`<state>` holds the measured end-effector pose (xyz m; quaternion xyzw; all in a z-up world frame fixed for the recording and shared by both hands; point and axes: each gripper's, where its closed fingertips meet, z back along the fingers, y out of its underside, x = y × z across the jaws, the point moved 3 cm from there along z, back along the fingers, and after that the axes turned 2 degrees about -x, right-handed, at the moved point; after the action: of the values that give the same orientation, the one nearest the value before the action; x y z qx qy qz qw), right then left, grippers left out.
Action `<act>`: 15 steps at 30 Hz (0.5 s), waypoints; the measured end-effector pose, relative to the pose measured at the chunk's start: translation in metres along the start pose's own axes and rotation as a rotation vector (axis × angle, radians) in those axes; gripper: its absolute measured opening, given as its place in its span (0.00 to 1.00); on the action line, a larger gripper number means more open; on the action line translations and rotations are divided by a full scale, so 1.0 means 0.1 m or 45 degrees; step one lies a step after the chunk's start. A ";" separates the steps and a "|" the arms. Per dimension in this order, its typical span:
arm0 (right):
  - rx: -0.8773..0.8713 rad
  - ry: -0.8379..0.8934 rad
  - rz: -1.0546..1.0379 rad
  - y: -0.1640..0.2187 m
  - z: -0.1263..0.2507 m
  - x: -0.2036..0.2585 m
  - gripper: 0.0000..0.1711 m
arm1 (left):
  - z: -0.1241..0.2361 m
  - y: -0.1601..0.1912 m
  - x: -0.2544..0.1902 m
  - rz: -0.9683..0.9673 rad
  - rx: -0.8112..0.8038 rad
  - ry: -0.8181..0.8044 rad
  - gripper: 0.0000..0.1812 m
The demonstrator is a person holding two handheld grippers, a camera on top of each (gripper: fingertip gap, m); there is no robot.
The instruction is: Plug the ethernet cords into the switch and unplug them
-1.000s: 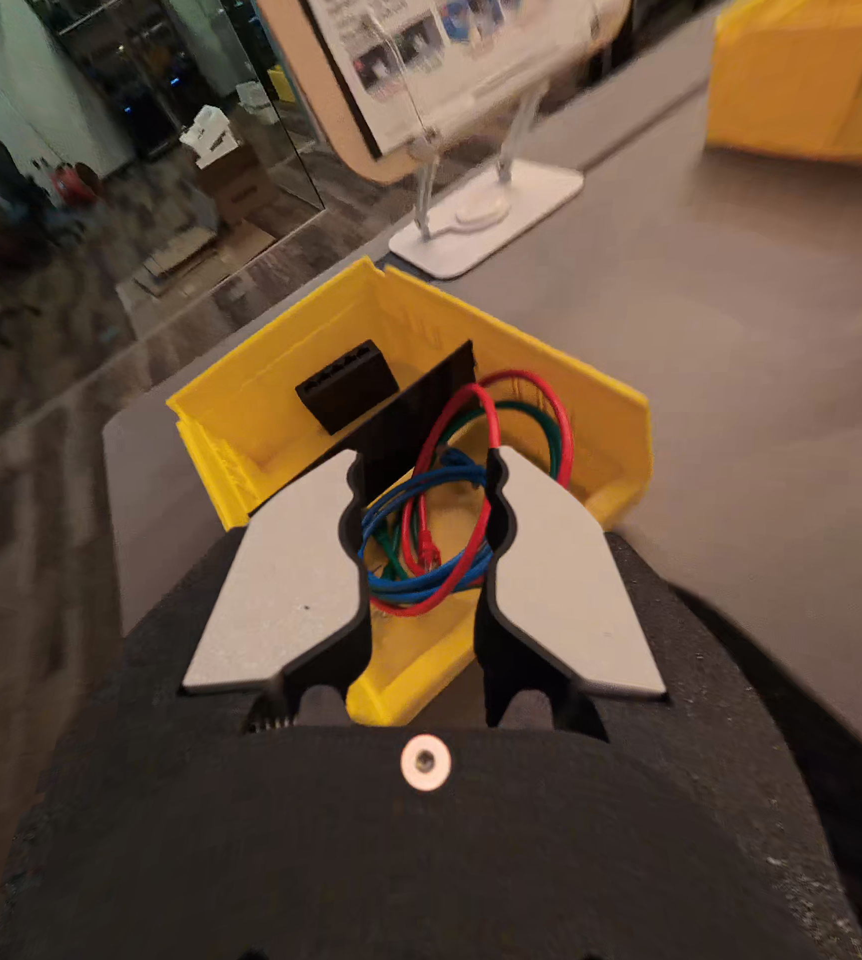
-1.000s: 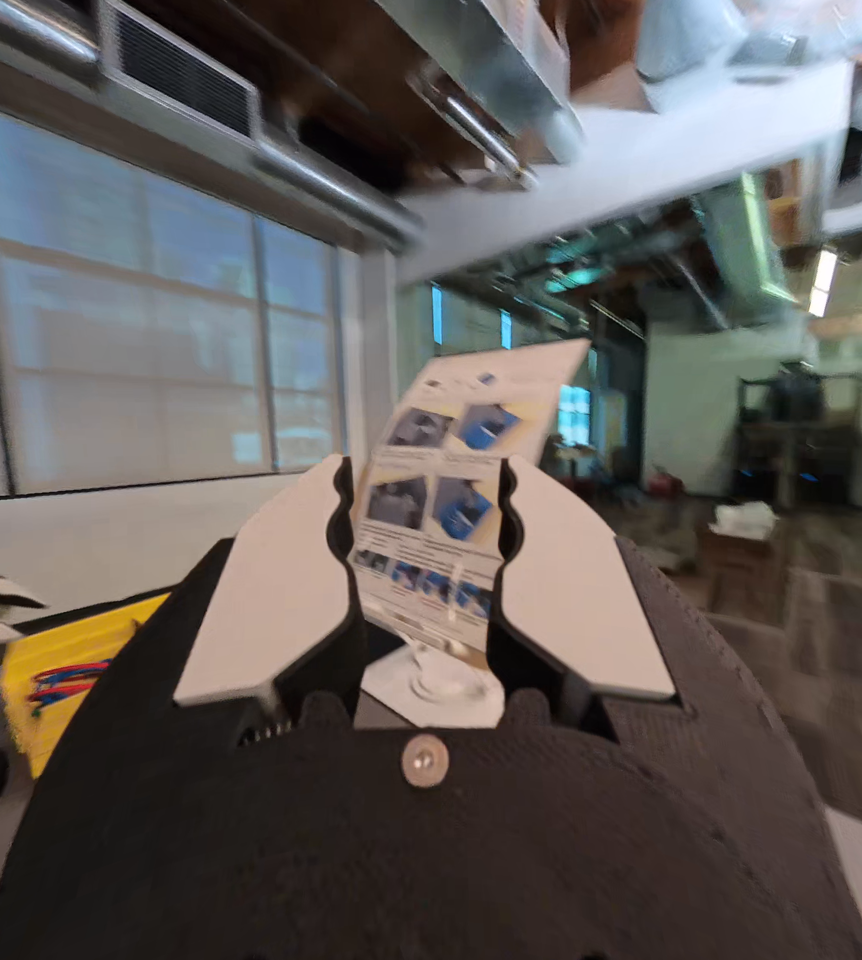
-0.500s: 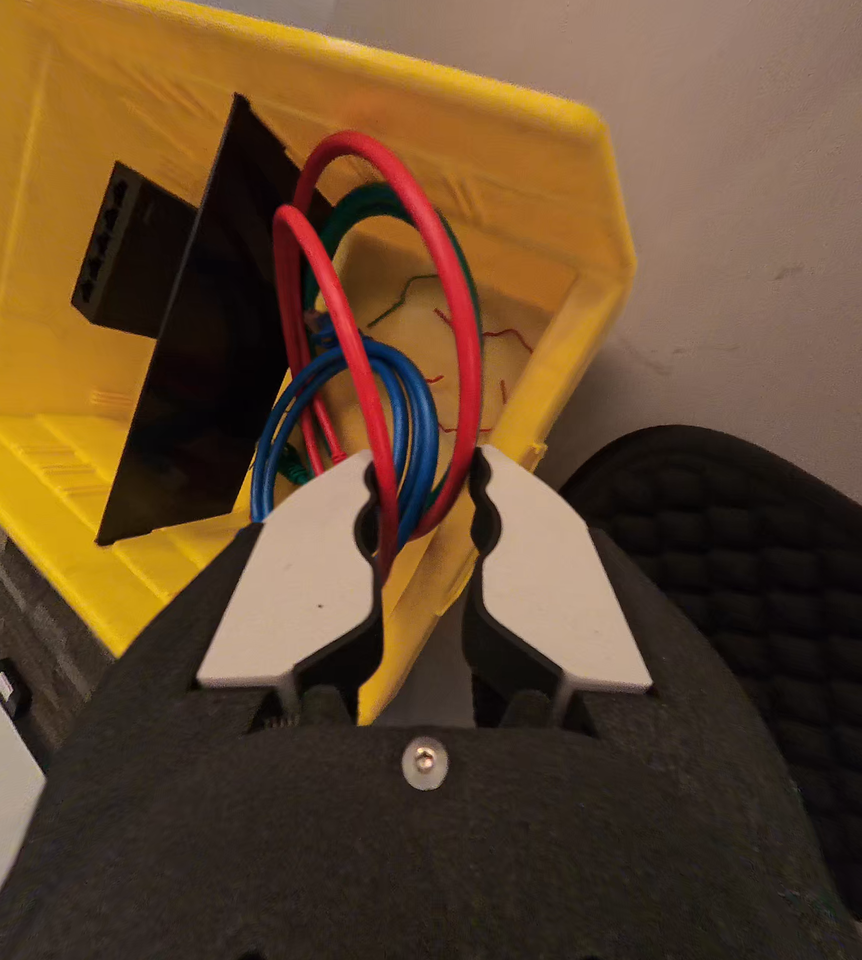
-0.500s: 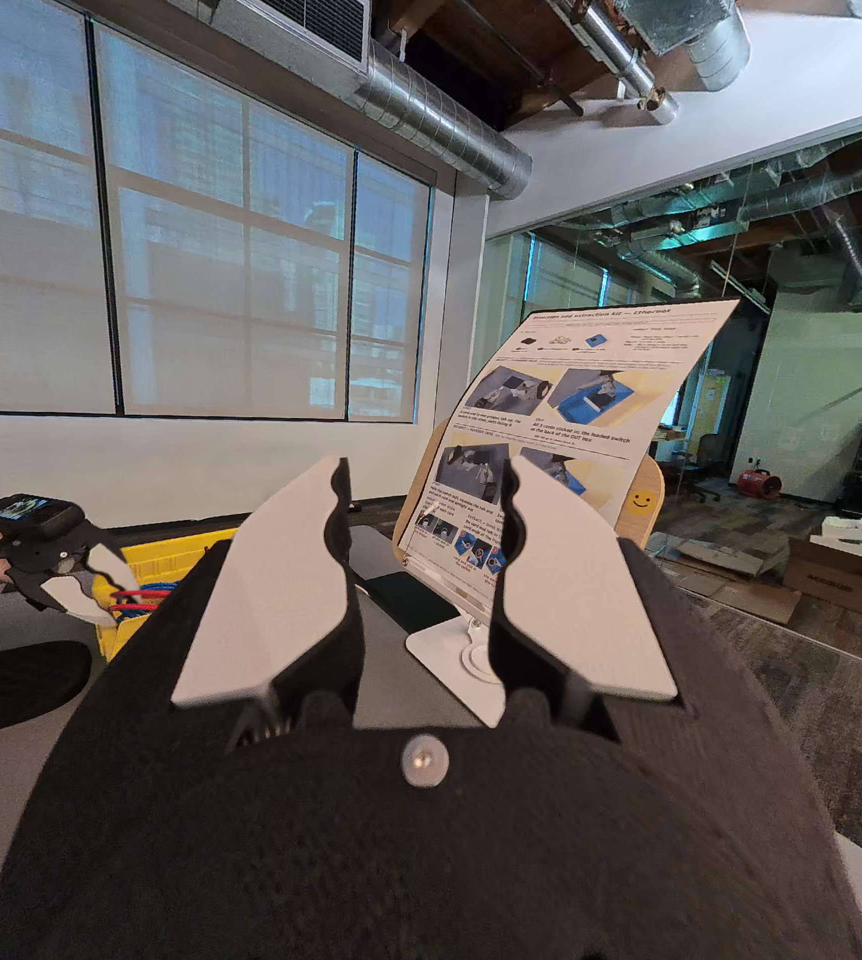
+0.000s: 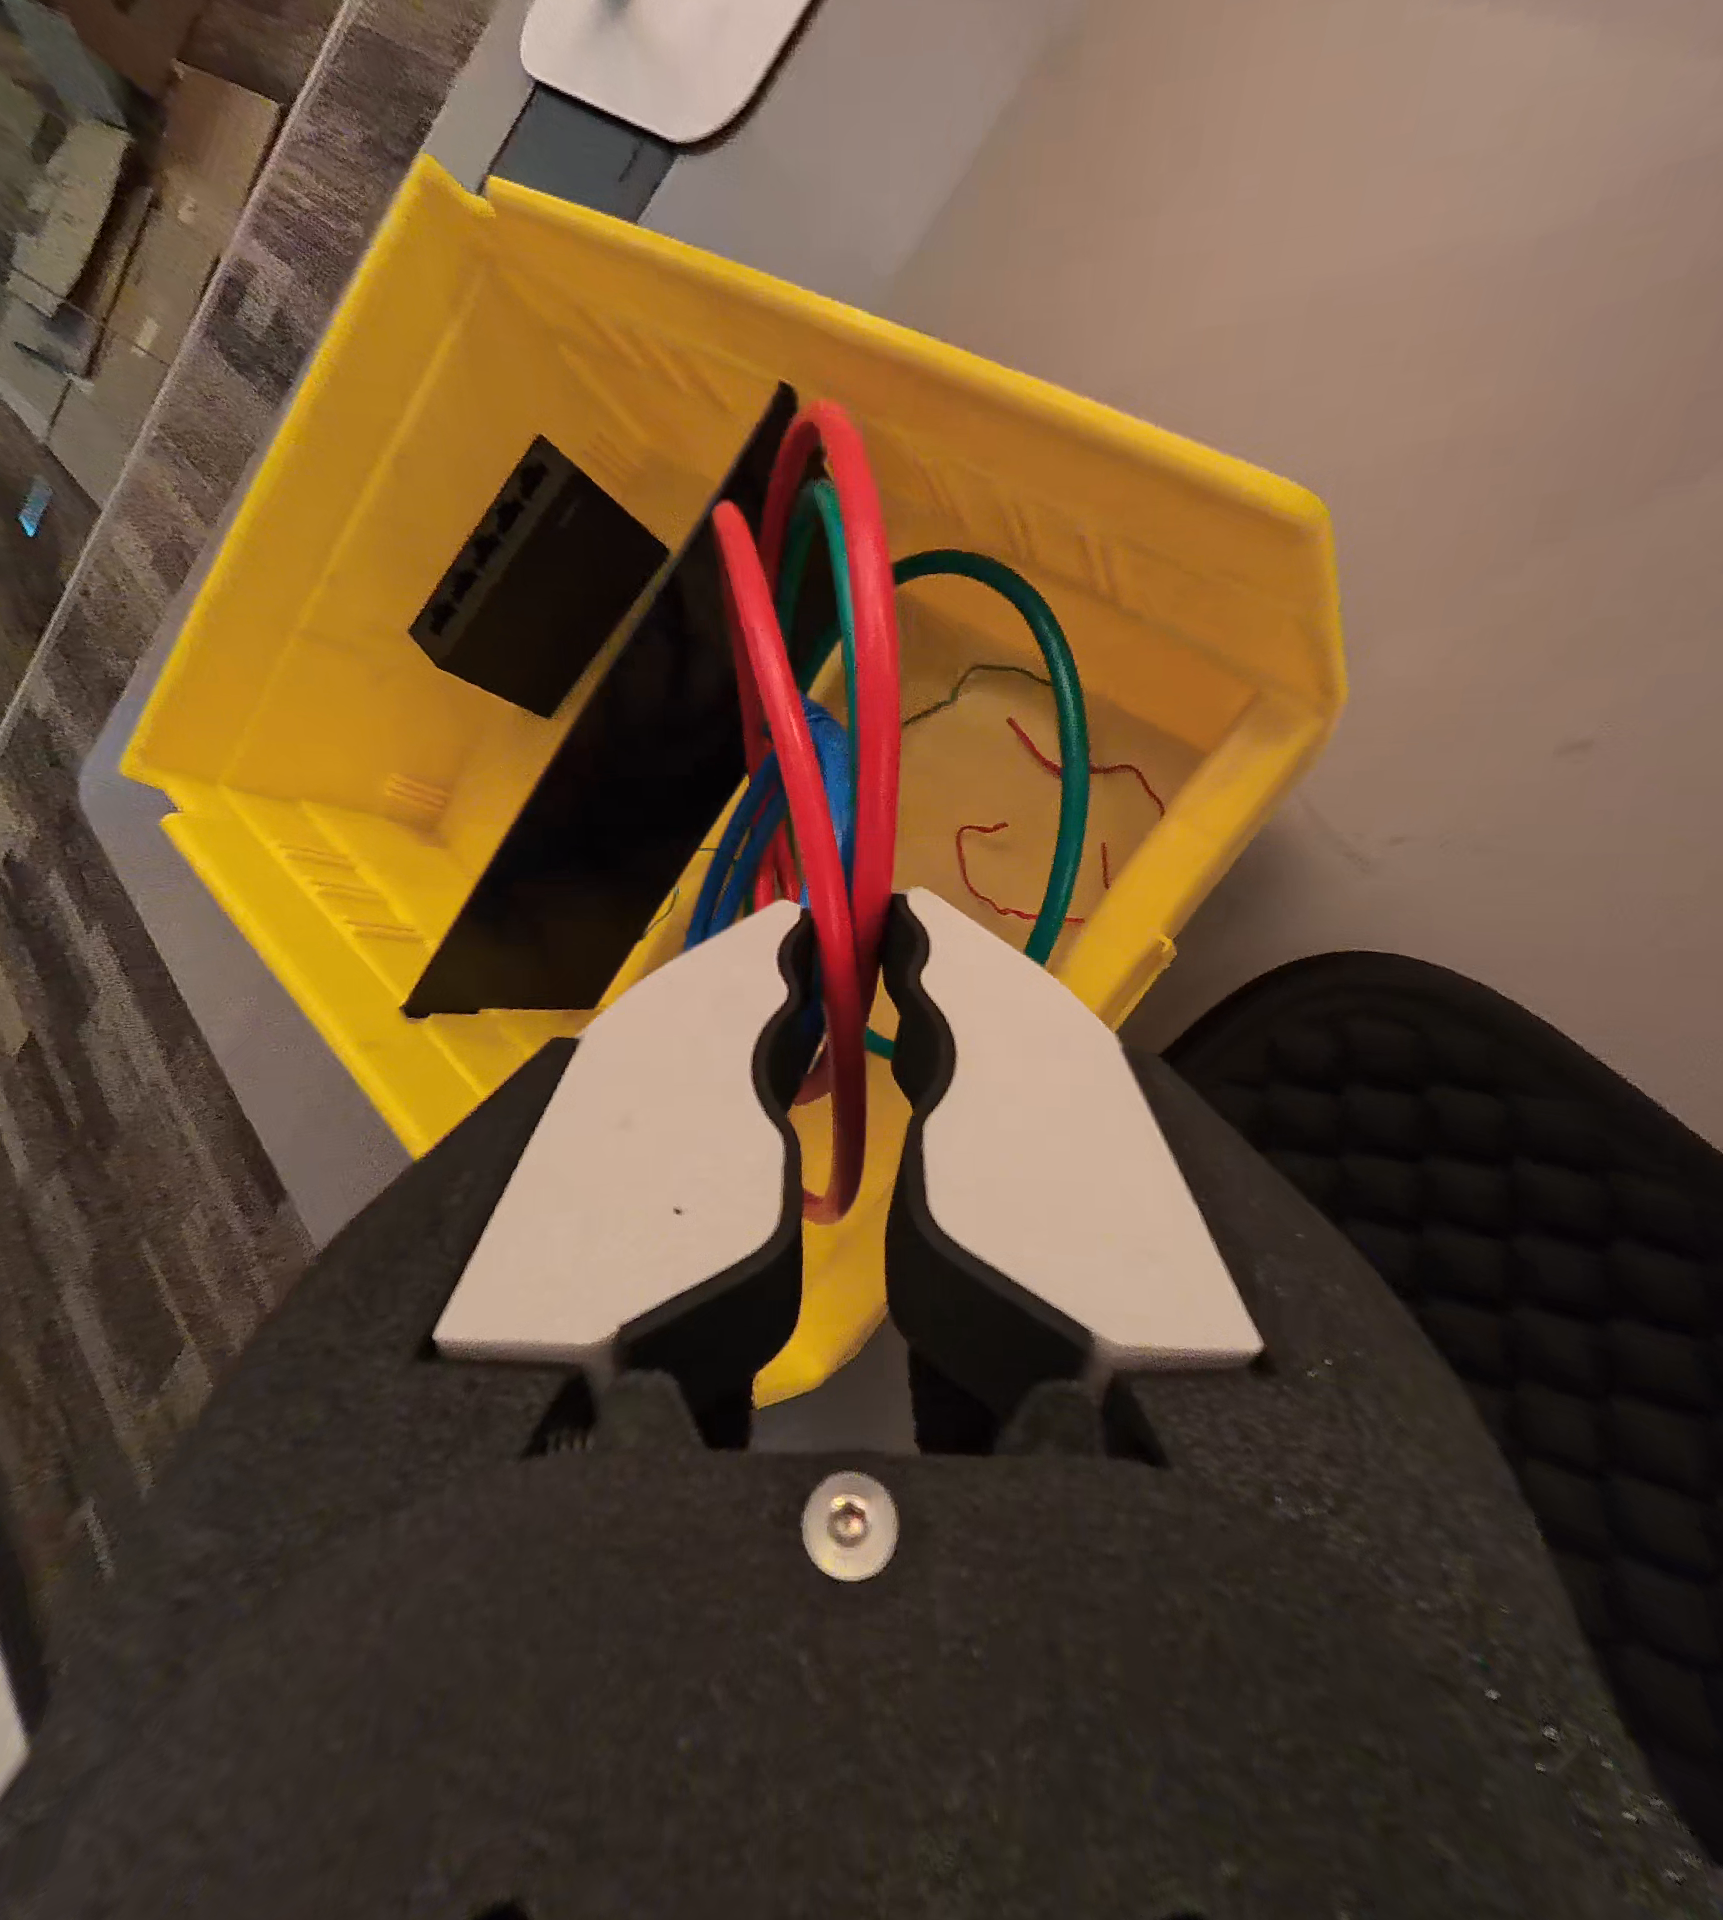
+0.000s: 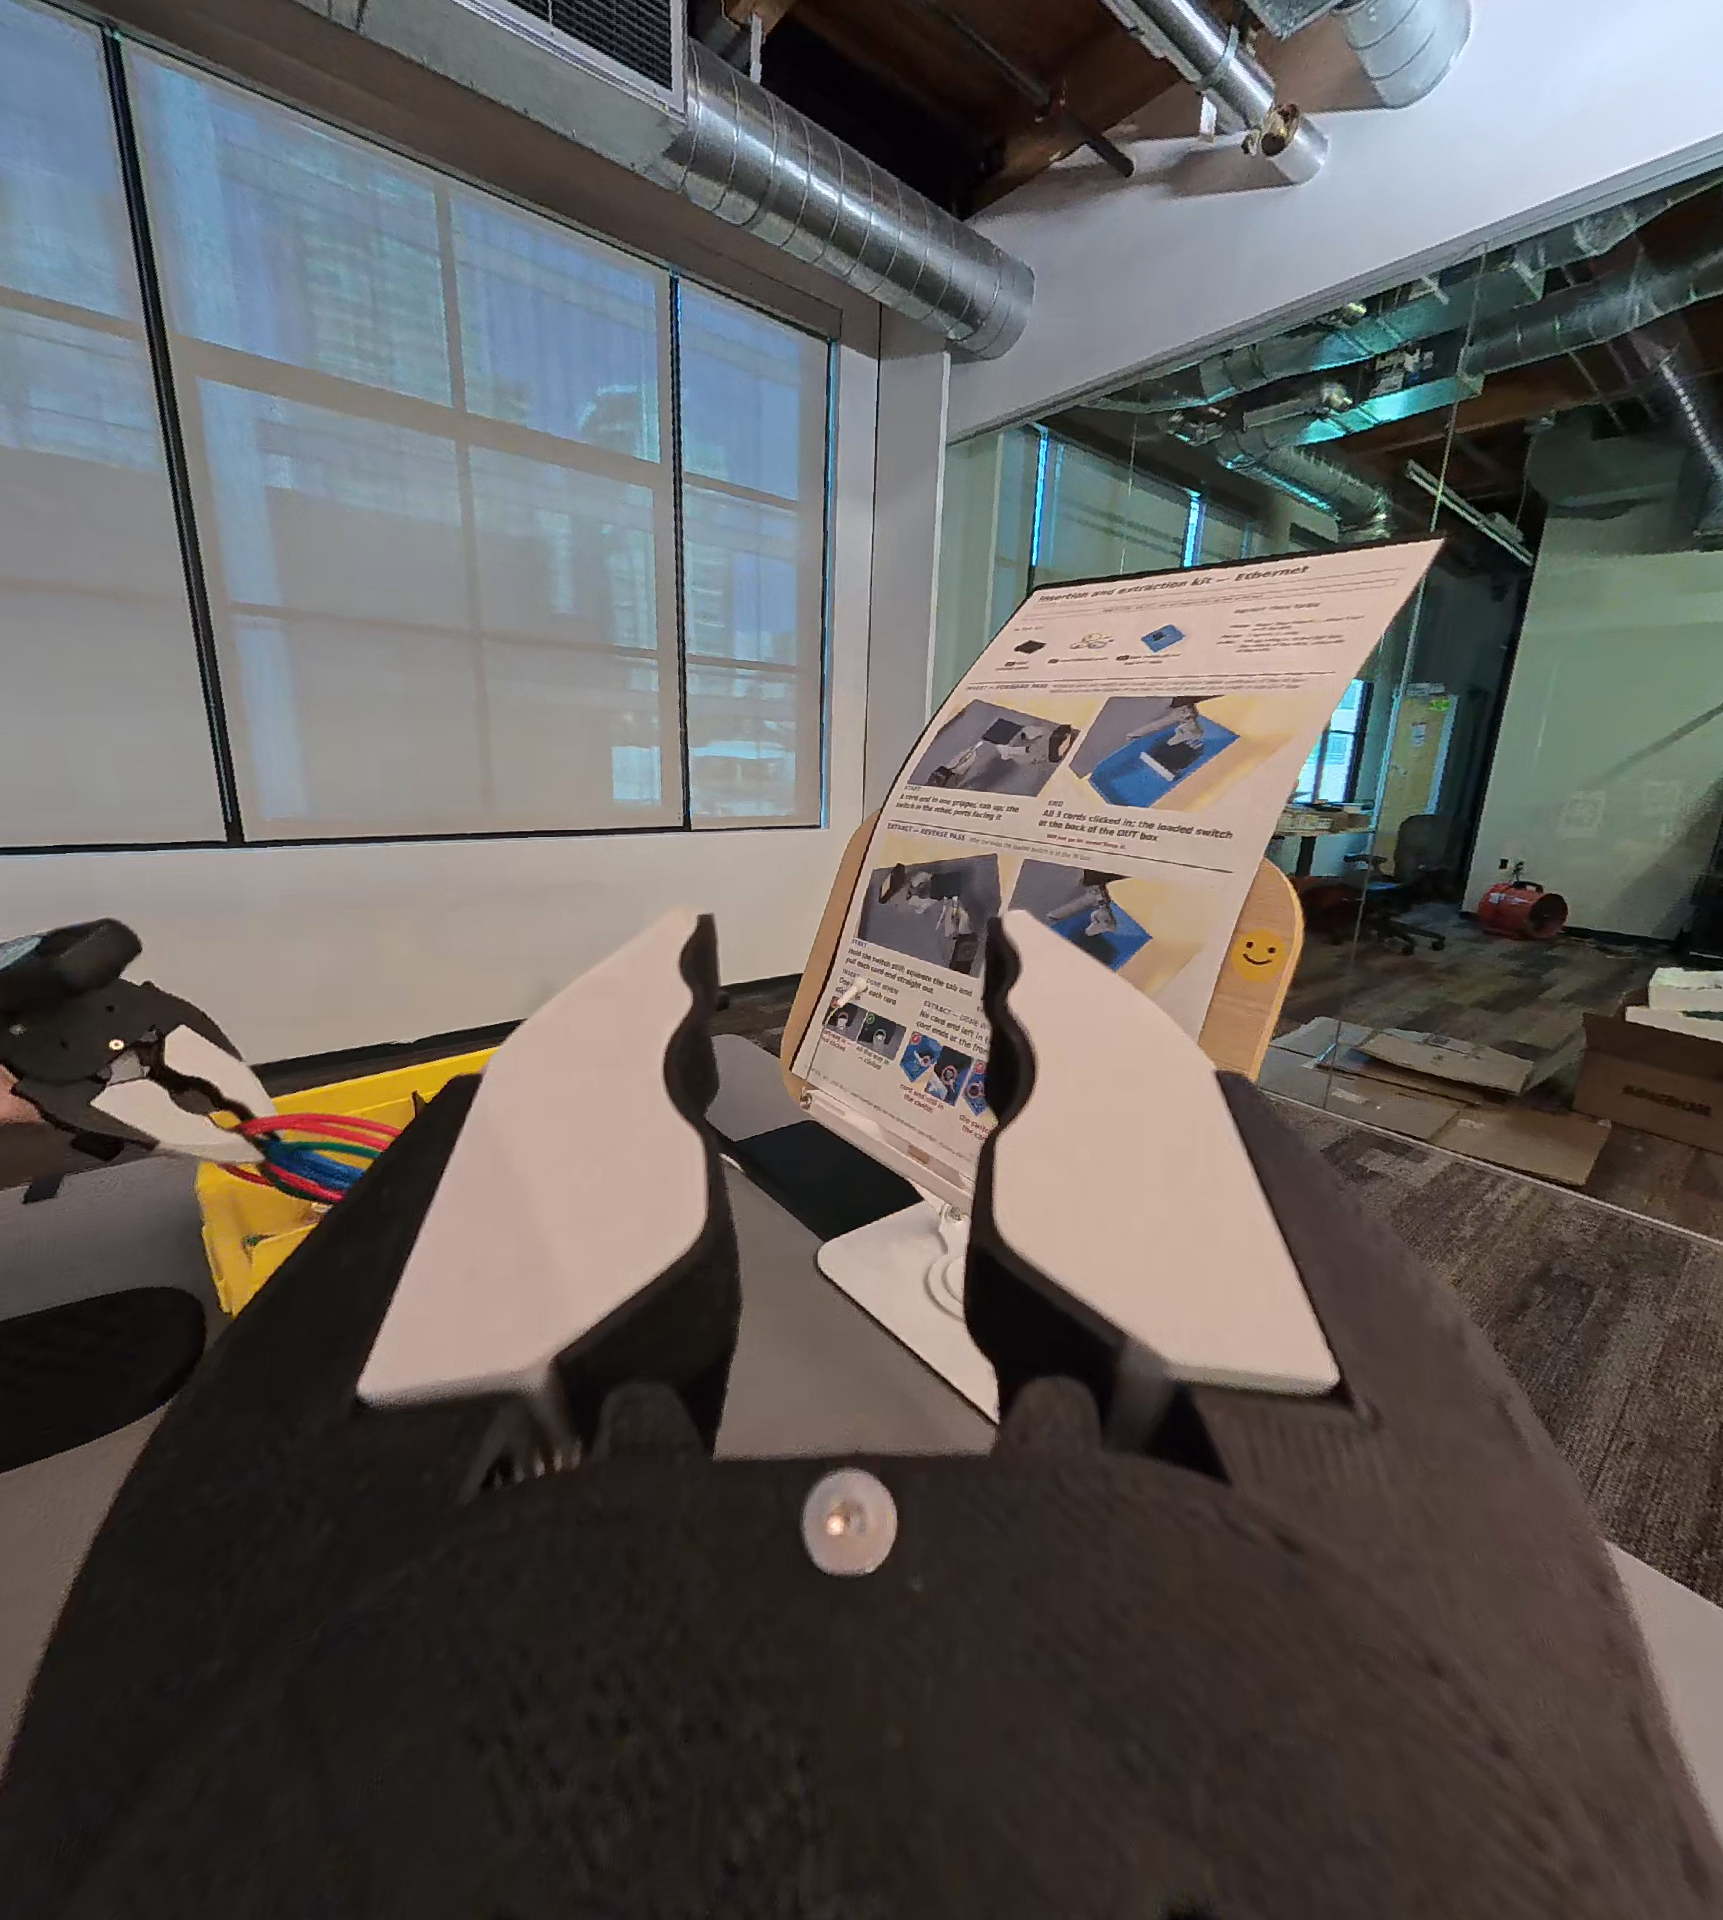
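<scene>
Left wrist view: the left gripper (image 5: 849, 930) is clenched on a red cord (image 5: 841, 727), whose loop runs between the fingertips (image 5: 732, 935) and stands upright out of one yellow bin (image 5: 992, 416). Three cord colours can be counted: red, green (image 5: 1065, 727) and blue (image 5: 732, 862). They are coiled together in the bin's right compartment, the loops standing on edge with their long axis running away from the camera. One black divider (image 5: 608, 831) splits the bin. One black switch (image 5: 535, 582) lies in the left compartment near the far wall, its row of ports facing up and to the left, its long axis slanting along that wall. No cord is plugged into it. The bin sits at the grey table's (image 5: 1459, 312) left edge; a black padded mat (image 5: 1563, 1351) lies just beside the bin's near right corner.

Right wrist view: the right gripper (image 6: 849, 935) is released, jaws wide apart and empty, held above the table. One instruction sheet (image 6: 1096, 810) on a white stand (image 6: 888, 1278) stands ahead. At the left, the left gripper (image 6: 223, 1132) pinches the coloured cords over the bin (image 6: 254, 1236).
</scene>
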<state>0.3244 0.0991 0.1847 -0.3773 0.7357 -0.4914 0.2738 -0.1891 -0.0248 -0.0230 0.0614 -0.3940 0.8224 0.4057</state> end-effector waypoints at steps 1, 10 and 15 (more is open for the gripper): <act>0.000 0.003 -0.004 0.00 0.01 -0.01 0.29 | 0.02 -0.01 0.02 0.003 0.002 -0.002 0.06; -0.010 0.040 -0.038 -0.04 0.11 -0.11 0.29 | 0.10 -0.10 -0.03 -0.064 0.017 -0.057 0.08; 0.006 0.057 -0.047 -0.02 0.14 -0.16 0.29 | 0.06 -0.02 -0.26 -0.038 0.094 0.047 0.24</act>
<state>0.3445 0.1044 0.1823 -0.3791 0.7333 -0.5065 0.2489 -0.1720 -0.0445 -0.0289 0.0669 -0.3549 0.8313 0.4225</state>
